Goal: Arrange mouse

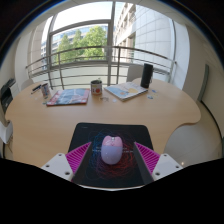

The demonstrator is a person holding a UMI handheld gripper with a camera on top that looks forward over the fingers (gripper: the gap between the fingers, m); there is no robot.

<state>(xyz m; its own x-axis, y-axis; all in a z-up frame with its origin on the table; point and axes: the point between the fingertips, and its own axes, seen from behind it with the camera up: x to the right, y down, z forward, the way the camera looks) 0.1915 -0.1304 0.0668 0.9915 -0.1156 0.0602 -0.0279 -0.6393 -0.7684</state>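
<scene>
One mouse (pixel 111 149), pale and rounded, lies on a dark mouse mat (pixel 110 143) with reddish markings, set at the near edge of the round, light wooden tabletop (pixel 150 112). The mouse sits between the two fingers of the gripper (pixel 111 158), whose two magenta pads (pixel 79 157) stand off at either side of it with a clear gap on each side, so the jaws are open and nothing is clamped; the mouse rests on the mat by its own weight. Beyond the mat, the far half of the tabletop carries several things, well apart from the mouse: one flat book or magazine (pixel 67 97) with a colourful cover to the left, one small cup (pixel 96 87) near the middle, one pale stack of papers or a booklet (pixel 127 91) to the right of it, and one dark upright box-like object (pixel 146 75) further right; what it is cannot be told. A small item also stands at the left rim, too small to identify. Behind the tabletop runs one railing (pixel 100 58) in front of large windows (pixel 85 35), with green trees and a pale building outside.
</scene>
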